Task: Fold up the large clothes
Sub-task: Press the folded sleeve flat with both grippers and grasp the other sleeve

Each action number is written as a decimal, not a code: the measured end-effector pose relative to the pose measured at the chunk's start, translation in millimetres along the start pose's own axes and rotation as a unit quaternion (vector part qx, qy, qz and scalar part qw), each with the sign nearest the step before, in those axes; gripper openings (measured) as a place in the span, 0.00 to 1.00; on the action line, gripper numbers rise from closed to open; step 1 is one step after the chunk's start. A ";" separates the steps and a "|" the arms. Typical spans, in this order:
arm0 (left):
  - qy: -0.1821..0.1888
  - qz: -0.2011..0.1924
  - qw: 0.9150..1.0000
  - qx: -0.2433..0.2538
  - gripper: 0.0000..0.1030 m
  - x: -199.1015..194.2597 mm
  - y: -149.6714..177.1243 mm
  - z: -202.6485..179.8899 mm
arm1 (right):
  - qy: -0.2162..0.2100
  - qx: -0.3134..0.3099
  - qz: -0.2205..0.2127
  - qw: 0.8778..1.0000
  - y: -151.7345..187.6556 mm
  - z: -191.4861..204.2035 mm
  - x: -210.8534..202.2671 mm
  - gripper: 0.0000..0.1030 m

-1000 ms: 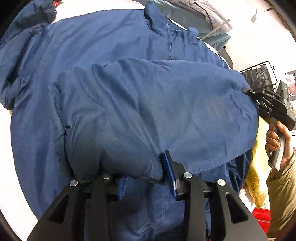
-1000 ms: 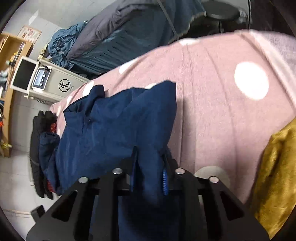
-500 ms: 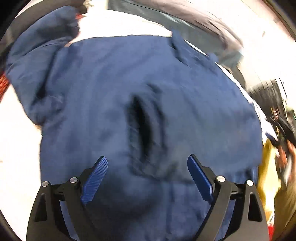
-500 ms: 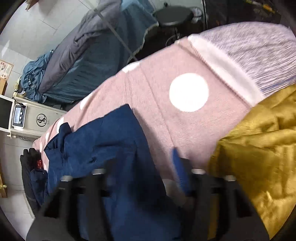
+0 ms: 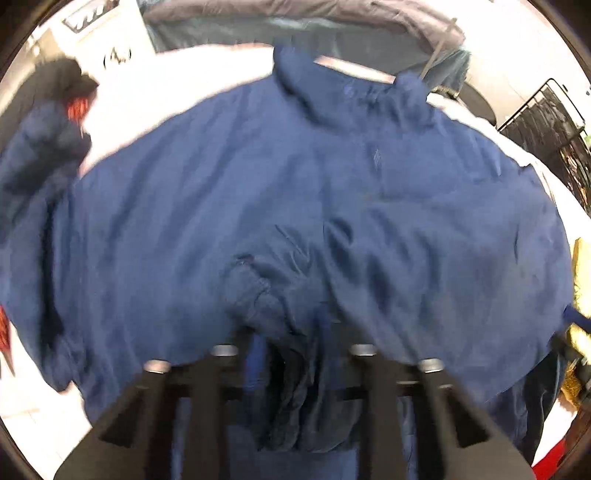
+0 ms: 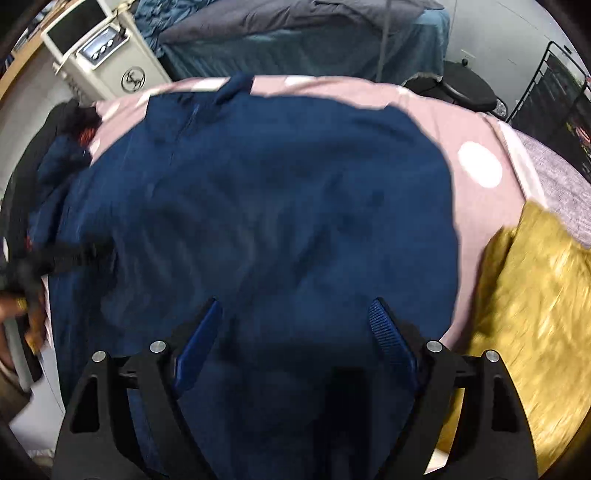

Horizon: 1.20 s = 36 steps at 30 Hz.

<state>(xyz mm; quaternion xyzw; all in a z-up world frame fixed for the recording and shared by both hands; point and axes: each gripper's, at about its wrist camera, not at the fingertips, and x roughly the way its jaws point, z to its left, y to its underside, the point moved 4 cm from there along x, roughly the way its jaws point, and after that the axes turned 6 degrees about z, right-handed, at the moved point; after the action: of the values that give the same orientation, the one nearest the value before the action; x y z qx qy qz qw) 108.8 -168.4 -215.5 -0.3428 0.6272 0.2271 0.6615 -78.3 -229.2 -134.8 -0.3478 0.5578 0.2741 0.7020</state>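
Note:
A large navy blue jacket (image 5: 258, 206) lies spread on a pink bedcover with white dots (image 6: 476, 147), collar at the far side. It also shows in the right wrist view (image 6: 280, 206). My left gripper (image 5: 291, 354) is shut on a bunched fold of the jacket's near hem. My right gripper (image 6: 295, 325) is open and empty, its blue pads (image 6: 384, 325) hovering over the jacket's near right part. The left gripper shows at the left edge of the right wrist view (image 6: 74, 254).
A mustard yellow garment (image 6: 524, 302) lies right of the jacket. A dark garment pile (image 5: 44, 122) sits at the far left. Behind the bed stand a white machine (image 6: 96, 48), a grey-blue covered bed (image 6: 295, 33) and a black wire rack (image 5: 543, 122).
Both grippers let go of the folded-over flap. My left gripper then opened wide and has now shut on the near hem. My right gripper opened and swung over the jacket.

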 end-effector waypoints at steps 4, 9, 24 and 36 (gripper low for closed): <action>-0.020 -0.082 0.996 -0.001 0.11 -44.9 -21.5 7.3 | 0.034 -0.031 -0.022 0.999 2.1 6.9 -6.5 0.79; -0.002 -0.059 0.997 -0.041 0.18 -37.8 -44.6 24.8 | 0.026 -0.032 -0.029 0.999 -19.6 14.7 -5.8 0.79; -0.065 -0.049 0.996 -0.048 0.91 -15.0 0.9 10.7 | 0.084 -0.065 0.061 0.993 -37.9 25.9 80.5 0.95; -0.008 0.079 0.994 -0.069 0.95 68.5 -9.7 9.1 | 0.075 -0.043 0.071 0.994 -40.2 17.5 95.4 0.95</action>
<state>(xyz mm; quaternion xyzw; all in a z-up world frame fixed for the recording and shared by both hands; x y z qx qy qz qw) 129.6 -176.9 -281.6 -0.3348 0.6299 0.3241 0.6215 -15.2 -240.0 -218.0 -0.3569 0.6198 0.3200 0.6214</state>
